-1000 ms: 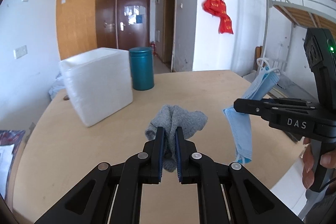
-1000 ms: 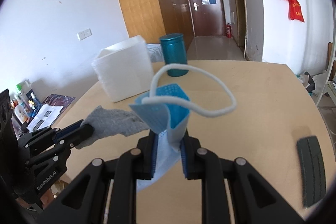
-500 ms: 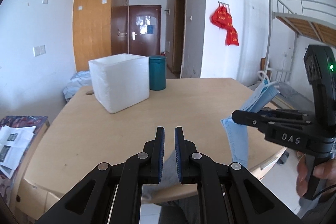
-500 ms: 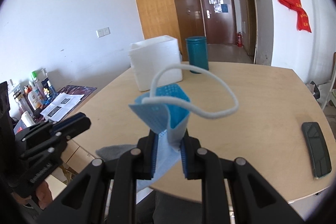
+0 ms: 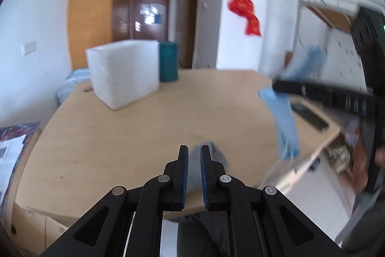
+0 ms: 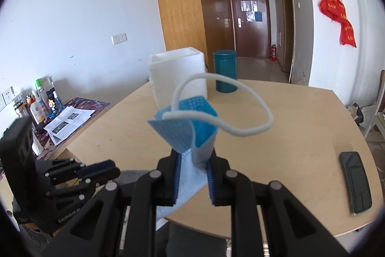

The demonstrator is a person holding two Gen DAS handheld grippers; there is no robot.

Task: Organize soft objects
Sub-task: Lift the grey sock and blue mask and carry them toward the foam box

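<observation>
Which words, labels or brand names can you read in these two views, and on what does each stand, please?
"GenRobot AI", partly cut off, on the body of the left gripper.
White letters on the right gripper: too blurred to read.
Yellow characters on the red hanging: too small.
Bottle labels and printed papers: too small.

1. The left gripper (image 5: 194, 161) is held low at the near edge of the scene, pointing forward, with its fingers nearly together and only a narrow gap between the blue pads (image 5: 184, 170).
2. The right gripper (image 6: 192, 175), held off to the right, has its fingers pressed onto a folded blue face mask (image 6: 190, 131).
3. In the left wrist view it is blurred.
</observation>
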